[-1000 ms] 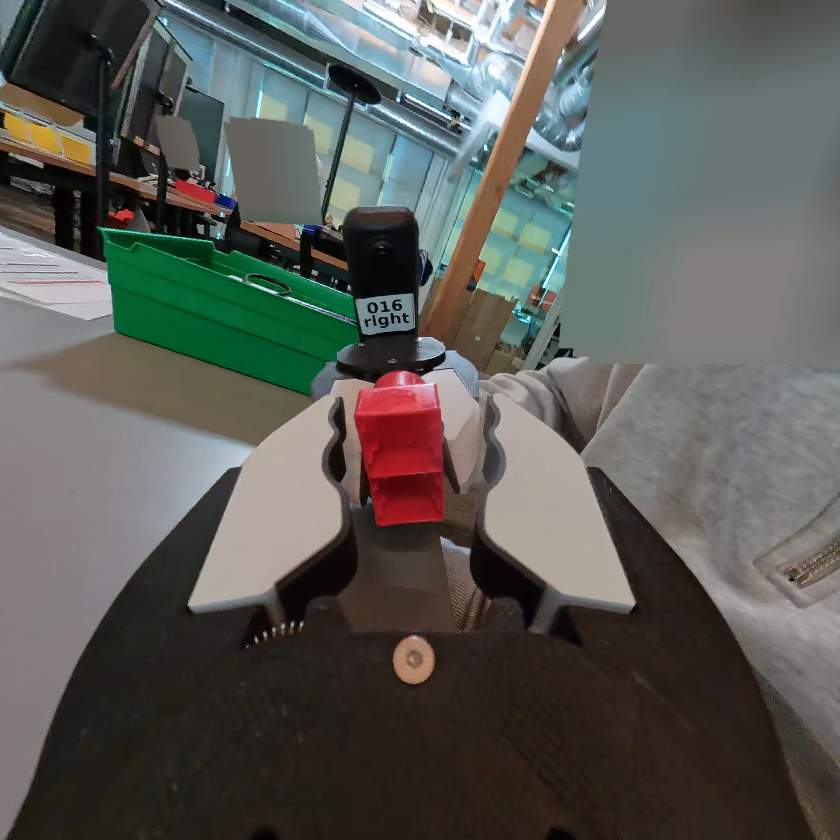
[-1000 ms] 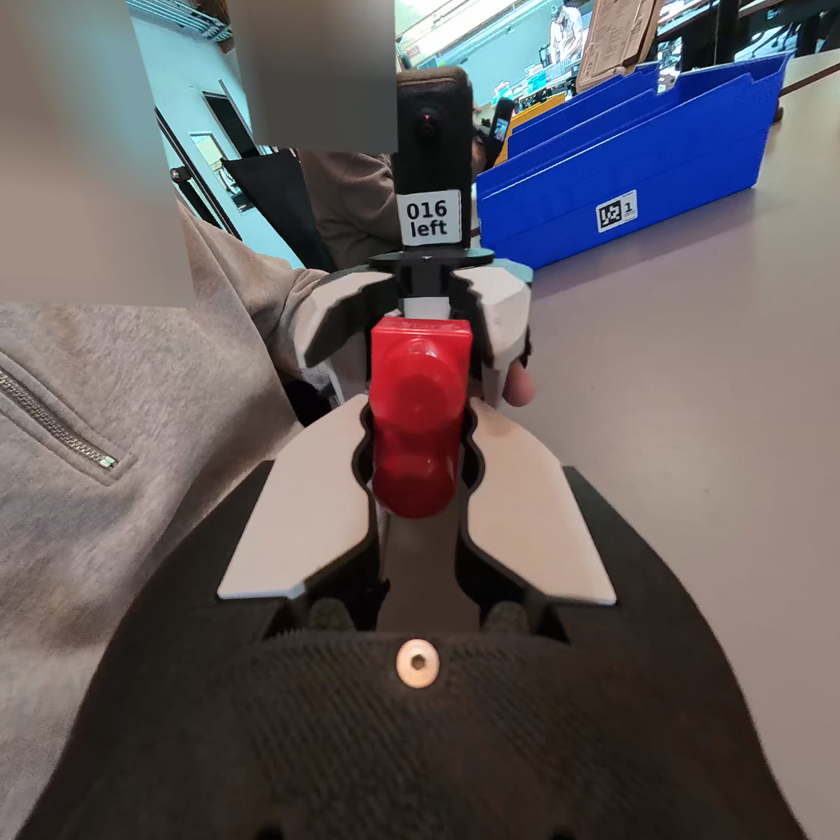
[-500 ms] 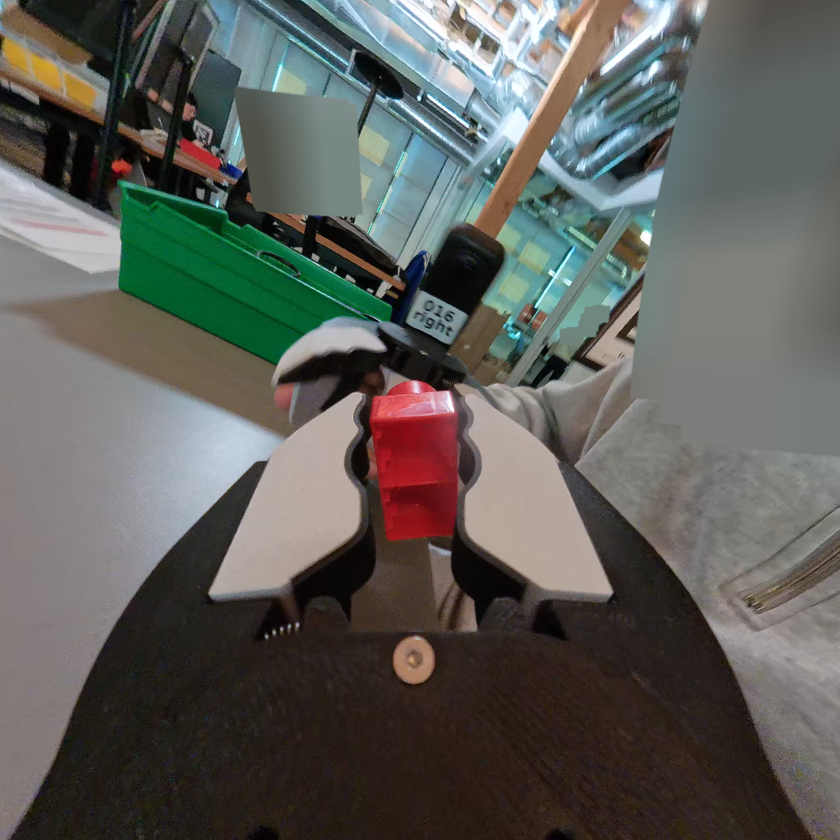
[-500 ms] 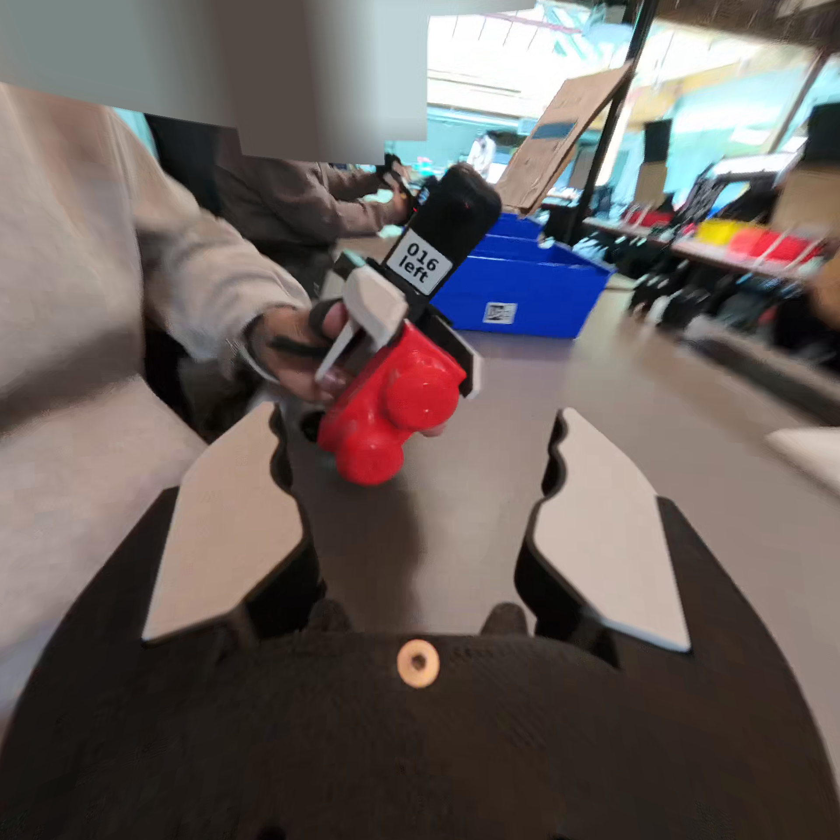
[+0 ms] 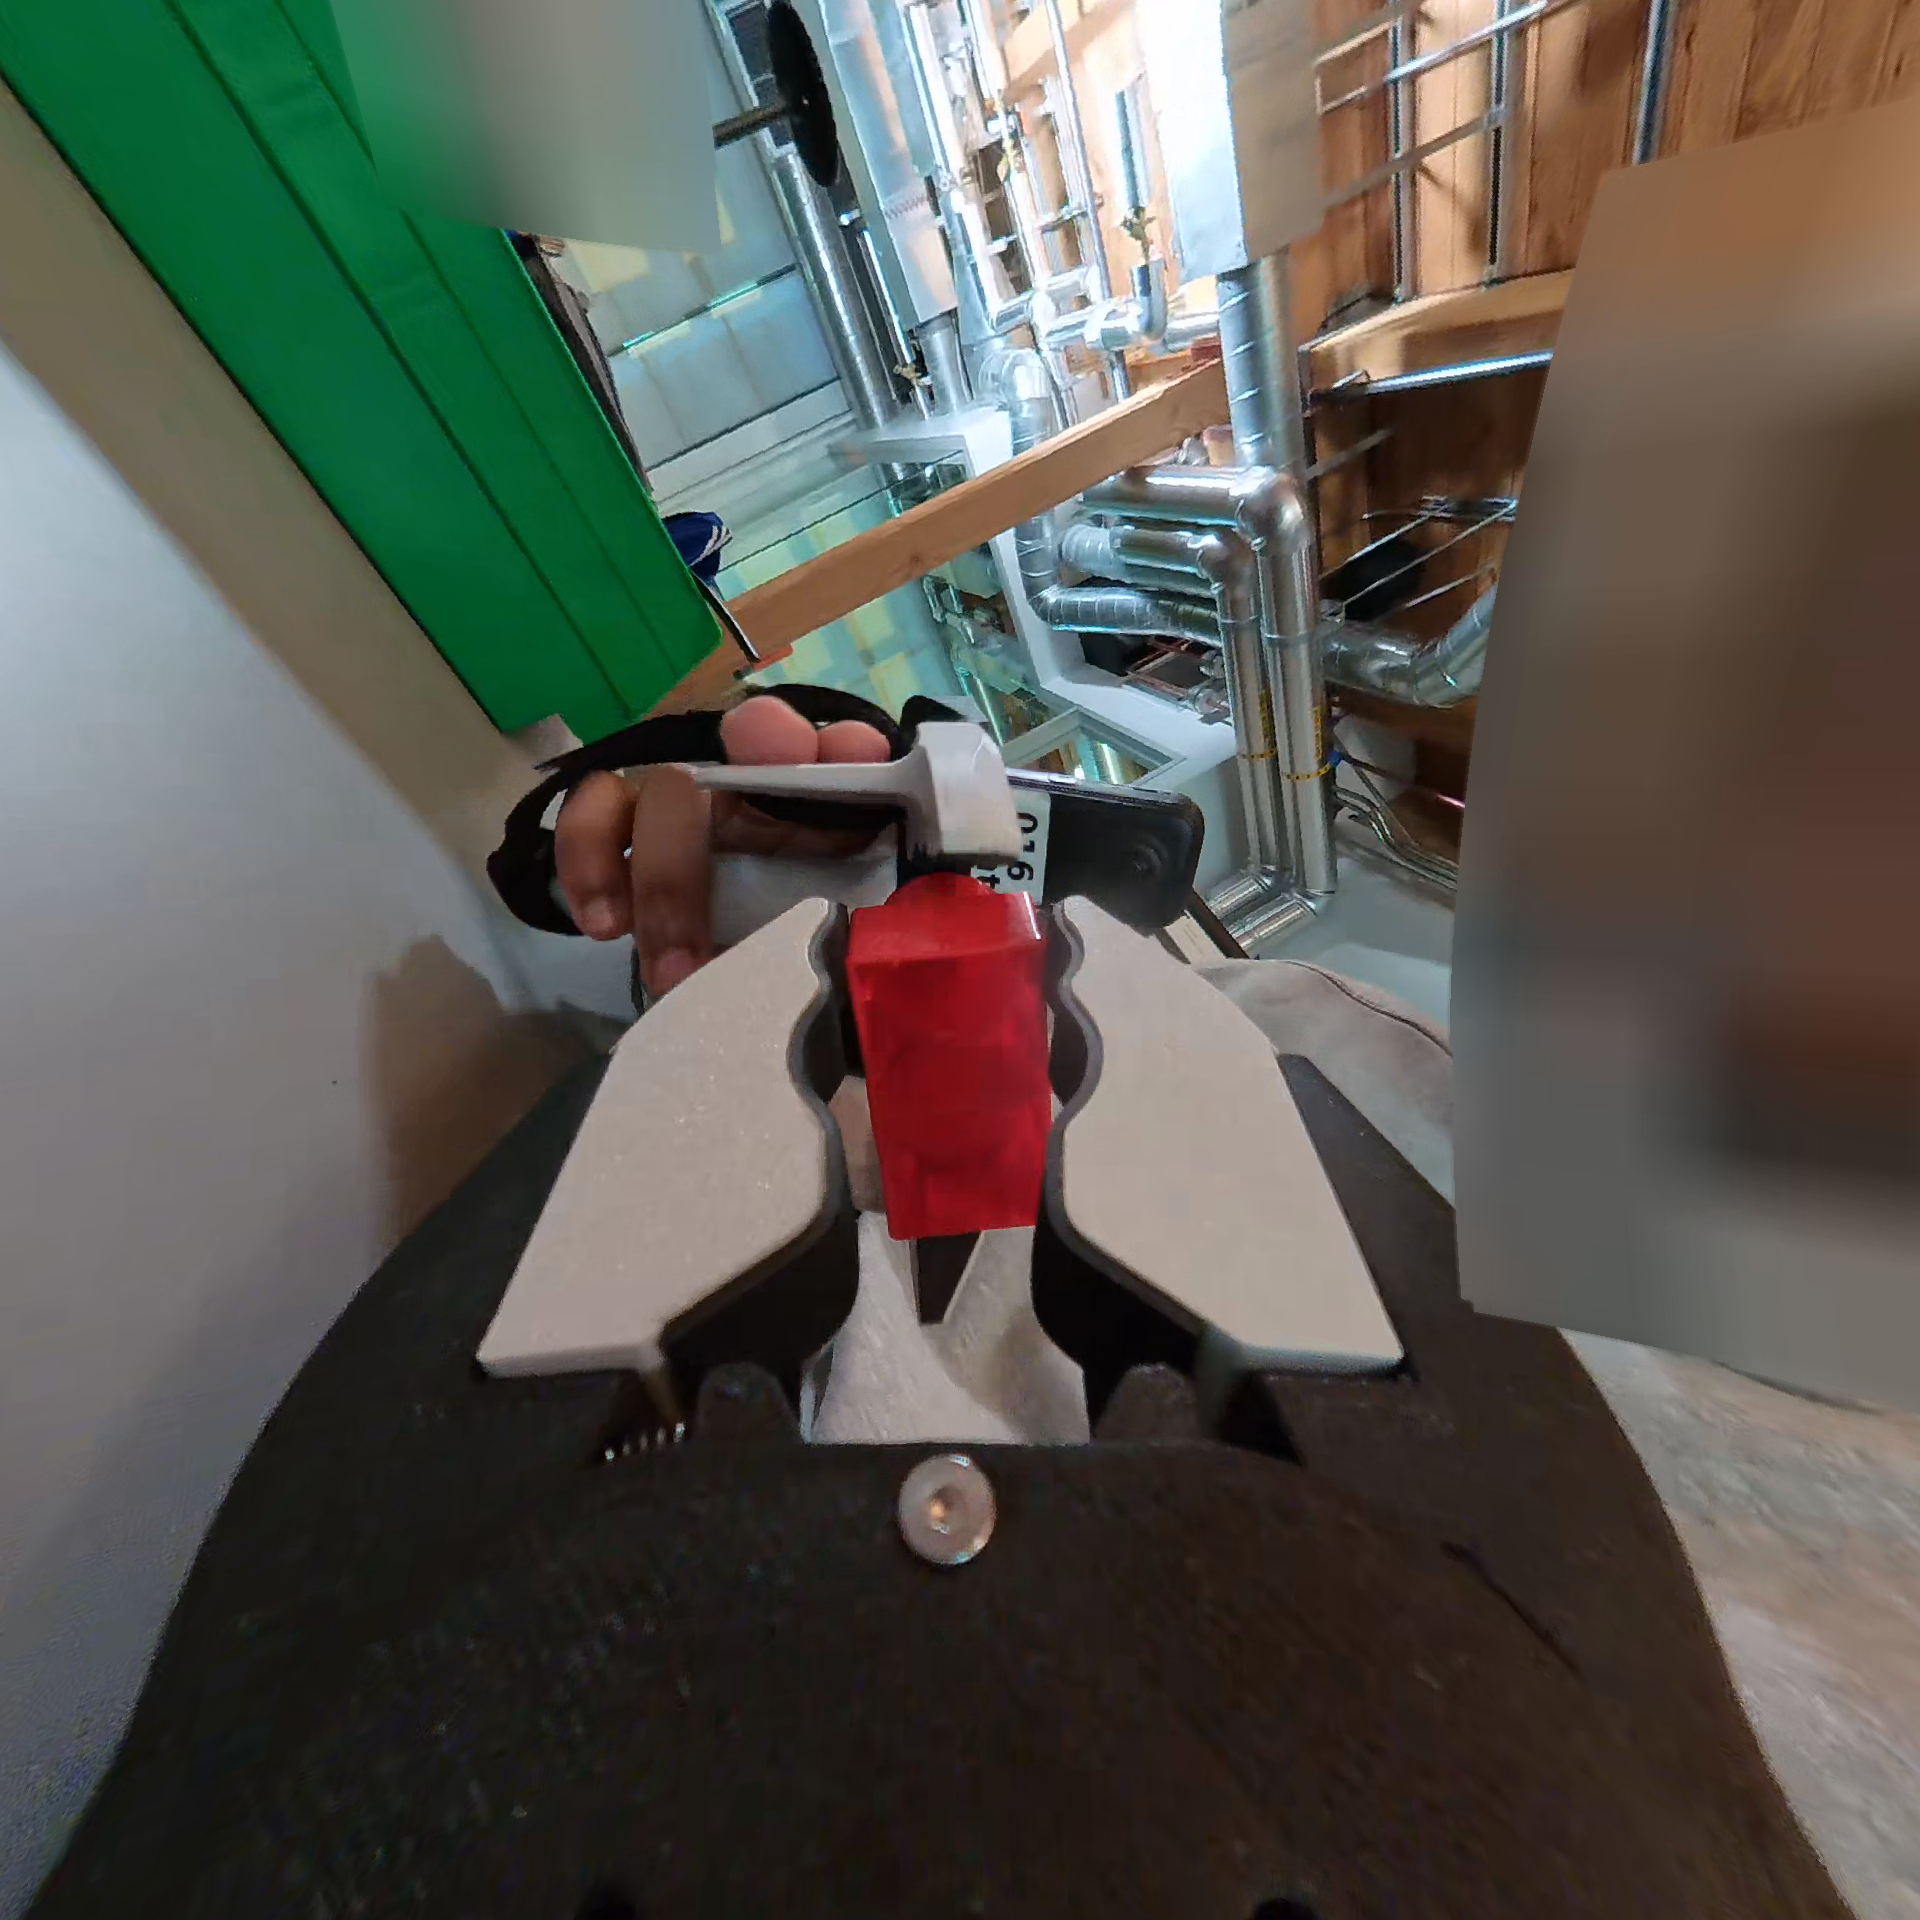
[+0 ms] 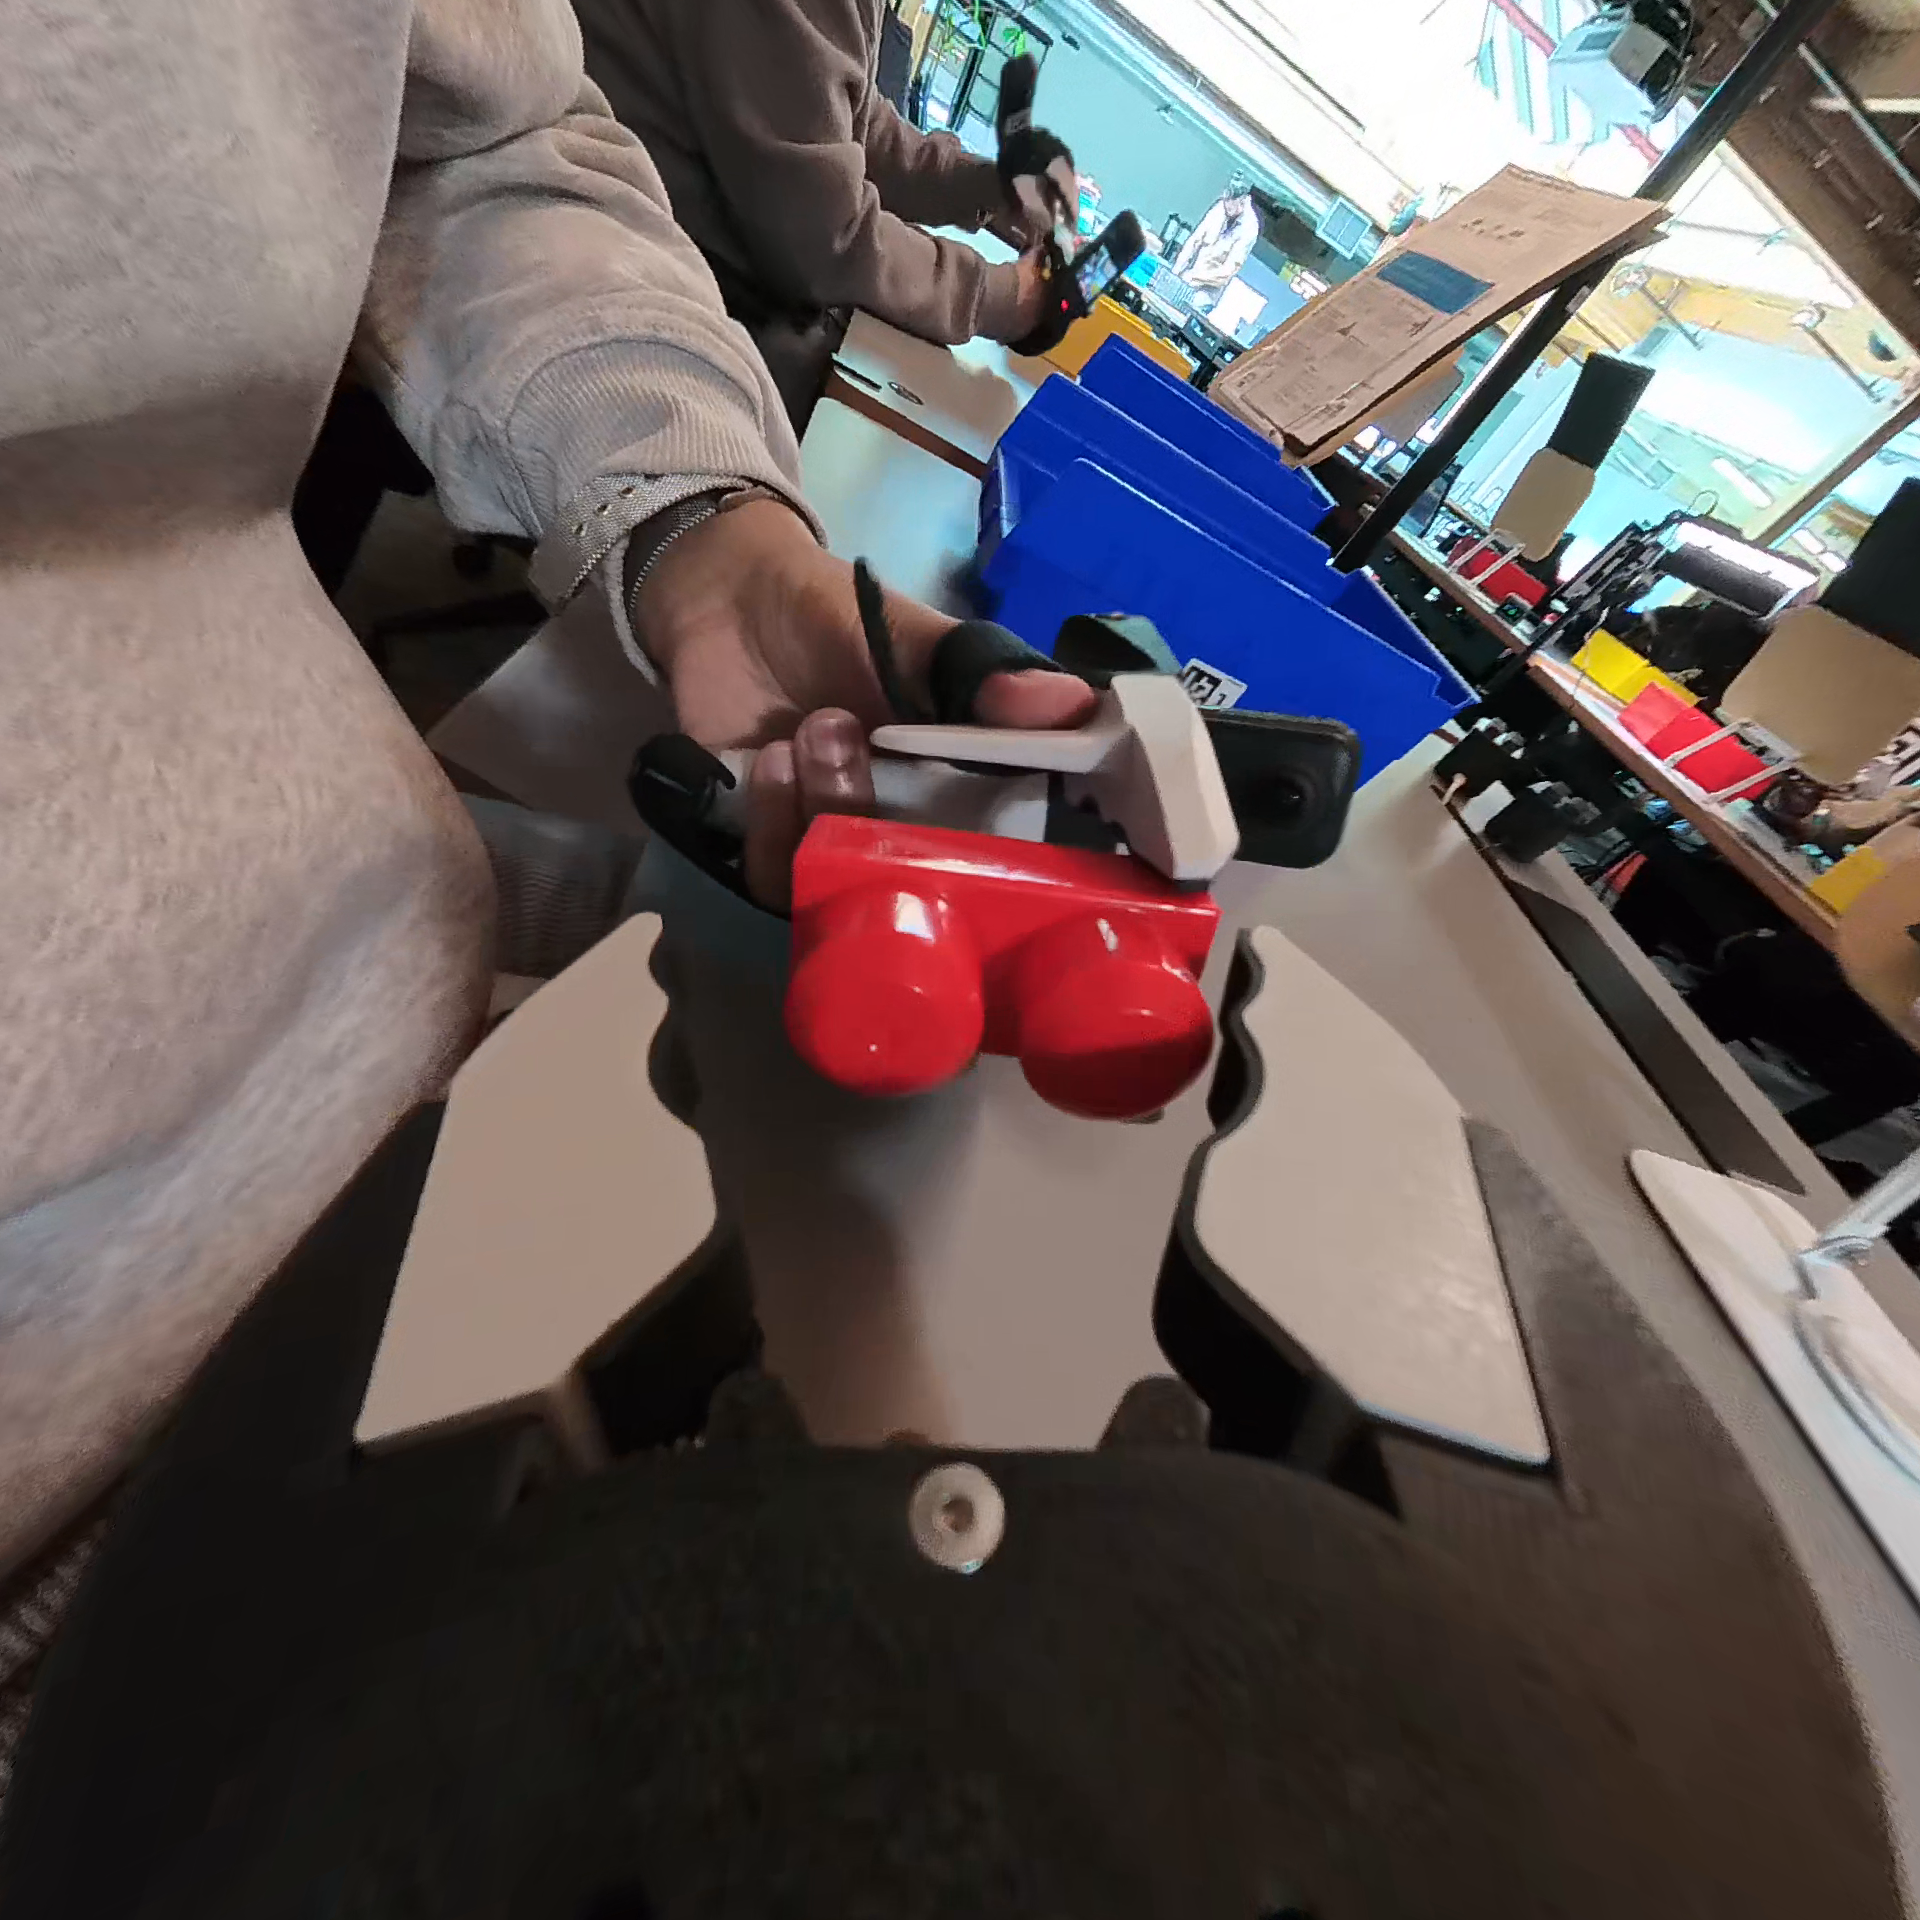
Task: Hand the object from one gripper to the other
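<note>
Plastic, by the look of it: the red block (image 6: 997,956) is glossy, hard-edged and stiff, with two rounded studs on one face and flat sides elsewhere. I judge it light and rigid, unlikely to deform or break under a squeeze, though the shine suggests it could slip on the domed parts.

In the left wrist view the left gripper (image 5: 940,1023) is clamped on the block (image 5: 945,1070), its two fingers pressed flat against opposite sides, with the block standing forward along the fingers and poking just past their tips. Beyond it, turned sideways, the right gripper (image 5: 831,831) sits just past the block's far end.

In the right wrist view the right gripper (image 6: 951,1023) has its fingers spread wide. The block hangs in the gap between them, studs facing the camera, touching neither finger so far as I can tell; the right-hand finger is very near its end. The left gripper (image 6: 1049,831) holds it from behind, lying on its side.

Best hold, in my view: the flat short ends of the block, not the studs, so the pads meet flat plastic. The left gripper's fingers cover the long faces, leaving those ends free.
</note>
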